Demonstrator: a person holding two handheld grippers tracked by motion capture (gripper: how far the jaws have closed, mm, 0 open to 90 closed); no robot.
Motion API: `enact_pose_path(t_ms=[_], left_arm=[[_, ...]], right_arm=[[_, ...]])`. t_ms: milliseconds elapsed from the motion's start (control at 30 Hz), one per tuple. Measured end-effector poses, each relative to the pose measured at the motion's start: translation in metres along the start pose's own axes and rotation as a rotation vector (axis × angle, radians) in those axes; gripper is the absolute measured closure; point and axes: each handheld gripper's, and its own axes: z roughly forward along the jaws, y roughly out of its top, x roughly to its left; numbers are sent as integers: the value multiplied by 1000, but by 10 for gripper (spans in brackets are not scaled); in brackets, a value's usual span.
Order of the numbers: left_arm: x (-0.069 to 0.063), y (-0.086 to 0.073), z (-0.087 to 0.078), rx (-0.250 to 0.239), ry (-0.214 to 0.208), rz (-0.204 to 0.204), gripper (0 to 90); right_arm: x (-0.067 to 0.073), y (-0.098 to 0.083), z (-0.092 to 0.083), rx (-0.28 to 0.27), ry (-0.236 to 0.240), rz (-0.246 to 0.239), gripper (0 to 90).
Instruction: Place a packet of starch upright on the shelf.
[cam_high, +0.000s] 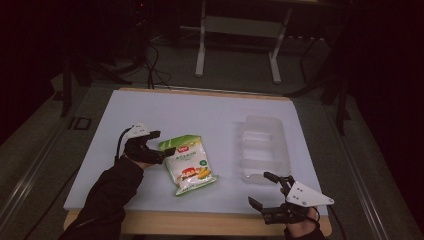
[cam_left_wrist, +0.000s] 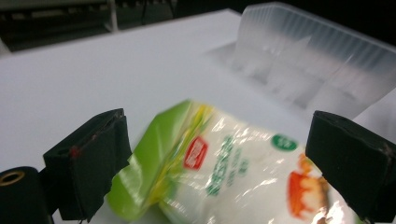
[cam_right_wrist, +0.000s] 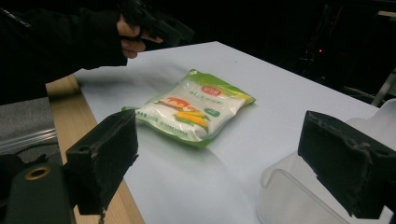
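A green and white snack bag (cam_high: 189, 162) printed with corn lies flat on the white board (cam_high: 200, 110), left of centre. My left gripper (cam_high: 164, 142) stands open at the bag's upper left corner. In the left gripper view the bag (cam_left_wrist: 224, 172) lies between the two spread jaws, and the pads are clear of it. My right gripper (cam_high: 258, 188) is open and empty near the front edge, just in front of a clear plastic tray (cam_high: 262, 150). From the right gripper view the bag (cam_right_wrist: 196, 109) lies ahead, with the left gripper (cam_right_wrist: 159, 23) beyond it.
The clear tray (cam_left_wrist: 308, 60) has ribbed walls and stands on the right half of the board; its near rim (cam_right_wrist: 299, 196) shows between the right jaws. A wooden table edge (cam_high: 200, 222) runs along the front. Dark floor, cables and a metal stand lie beyond the table.
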Motion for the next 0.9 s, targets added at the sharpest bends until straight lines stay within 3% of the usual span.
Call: enact_pose_path(t_ms=[67, 100, 167, 533, 667, 700, 767, 900], left_arm=[[3, -3, 3, 16, 1, -12, 74], [8, -7, 9, 55, -2, -18, 74], [12, -11, 14, 85, 3, -28, 88], [34, -22, 34, 159, 28, -77, 119], [36, -24, 38, 186, 14, -91, 146], [36, -27, 42, 219, -9, -92, 146], [36, -29, 45, 241, -32, -101, 180], [33, -31, 46, 220, -63, -99, 304]], right_arm=[[0, 0, 0, 0, 1, 0, 118], [0, 0, 0, 1, 2, 0, 118], [0, -1, 1, 3, 5, 7, 118], [-1, -2, 2, 13, 13, 13, 118], [-1, -2, 2, 13, 14, 12, 119], [-1, -2, 2, 13, 14, 13, 119], [-1, -3, 2, 16, 16, 14, 119], [-1, -3, 3, 17, 17, 11, 120]])
